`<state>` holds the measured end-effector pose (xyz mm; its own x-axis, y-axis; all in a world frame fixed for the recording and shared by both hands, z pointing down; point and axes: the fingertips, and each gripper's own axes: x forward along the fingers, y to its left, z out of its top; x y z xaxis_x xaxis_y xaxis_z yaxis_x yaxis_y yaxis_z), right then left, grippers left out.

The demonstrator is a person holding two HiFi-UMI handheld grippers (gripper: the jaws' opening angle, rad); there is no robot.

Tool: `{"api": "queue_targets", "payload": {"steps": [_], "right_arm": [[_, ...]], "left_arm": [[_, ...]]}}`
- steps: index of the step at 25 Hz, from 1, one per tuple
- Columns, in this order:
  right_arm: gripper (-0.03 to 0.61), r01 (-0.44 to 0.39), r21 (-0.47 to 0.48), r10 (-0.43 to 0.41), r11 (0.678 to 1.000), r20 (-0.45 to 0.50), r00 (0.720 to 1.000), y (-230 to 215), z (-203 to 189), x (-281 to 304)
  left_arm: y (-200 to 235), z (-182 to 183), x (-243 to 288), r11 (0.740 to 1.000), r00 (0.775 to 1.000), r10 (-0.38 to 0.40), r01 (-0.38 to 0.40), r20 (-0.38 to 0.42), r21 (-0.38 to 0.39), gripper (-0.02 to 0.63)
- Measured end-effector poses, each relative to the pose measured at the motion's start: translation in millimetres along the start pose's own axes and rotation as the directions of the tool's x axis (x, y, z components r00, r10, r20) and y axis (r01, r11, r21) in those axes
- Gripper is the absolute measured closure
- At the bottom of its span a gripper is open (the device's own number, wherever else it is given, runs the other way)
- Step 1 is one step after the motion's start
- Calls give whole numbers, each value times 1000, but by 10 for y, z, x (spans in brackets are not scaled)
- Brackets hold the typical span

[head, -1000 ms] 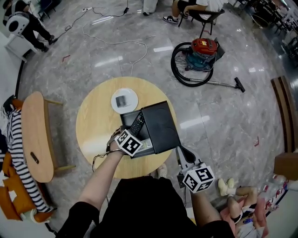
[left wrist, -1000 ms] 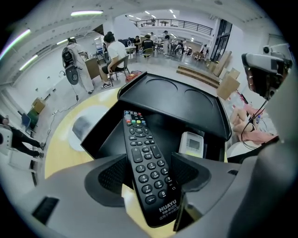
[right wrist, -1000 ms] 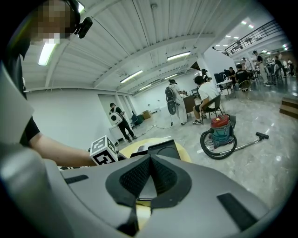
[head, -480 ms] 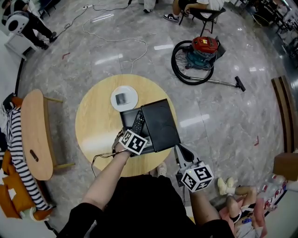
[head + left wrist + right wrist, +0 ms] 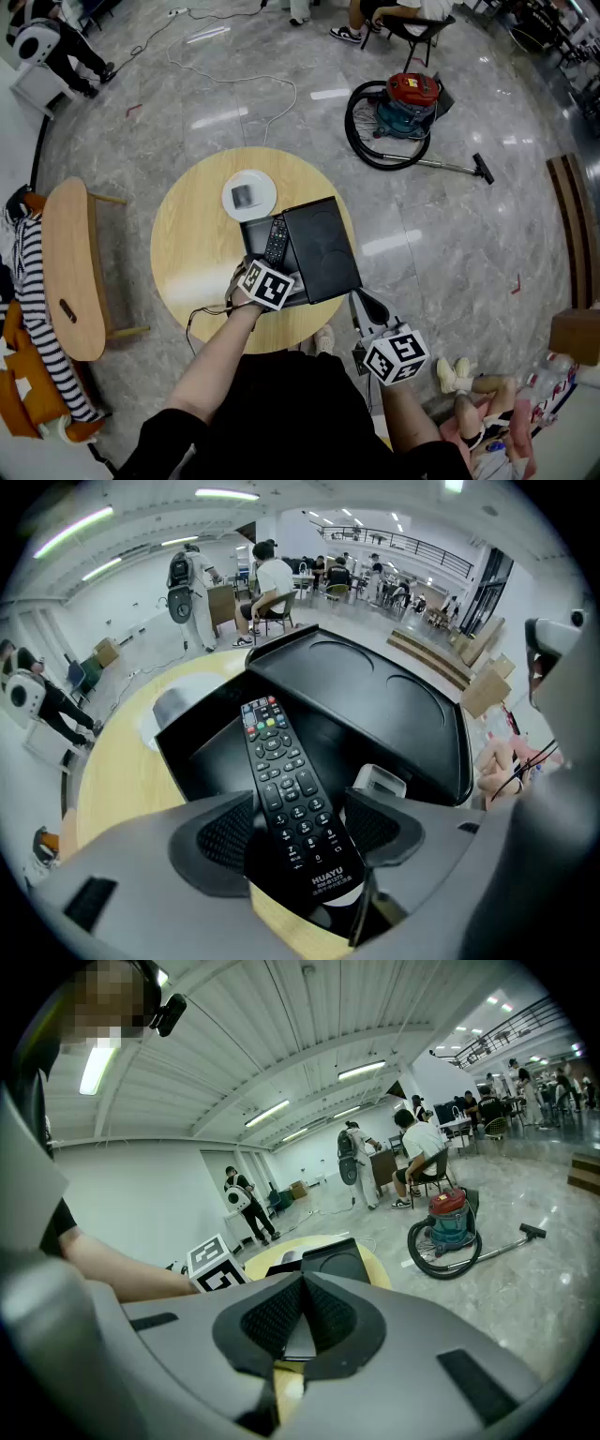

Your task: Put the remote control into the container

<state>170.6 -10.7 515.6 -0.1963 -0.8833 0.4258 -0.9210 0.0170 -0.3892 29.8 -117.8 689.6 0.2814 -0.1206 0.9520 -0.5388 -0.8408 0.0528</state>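
Left gripper view: left gripper [image 5: 300,829] clamped on the remote control [image 5: 284,780] by its lower end — buttons up.
Change: since a second ago, the remote has edged slightly further over the open container [image 5: 202,752]; judged near release, not yet let go.
Arm pose: forearm [image 5: 211,361] stretched over the counter [image 5: 192,253], gripper at the container's near edge.
Right gripper [image 5: 298,1321]: jaws together, empty — held off the counter's near rim.

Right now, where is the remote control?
In the left gripper view, the remote control is clamped in the left tool, its far end over the black container.
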Motion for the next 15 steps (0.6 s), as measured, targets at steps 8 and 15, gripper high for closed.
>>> {"api": "queue_targets", "payload": {"steps": [8, 15], "right_arm": [[572, -40, -27, 40, 999, 5, 999, 56, 90, 8], [572, -98, -62, 99, 993, 5, 995, 138, 183, 22]], "left_arm": [[4, 136, -204, 999, 996, -11, 14, 87, -35, 310], [23, 294, -502, 995, 968, -13, 38, 252, -95, 334]]}}
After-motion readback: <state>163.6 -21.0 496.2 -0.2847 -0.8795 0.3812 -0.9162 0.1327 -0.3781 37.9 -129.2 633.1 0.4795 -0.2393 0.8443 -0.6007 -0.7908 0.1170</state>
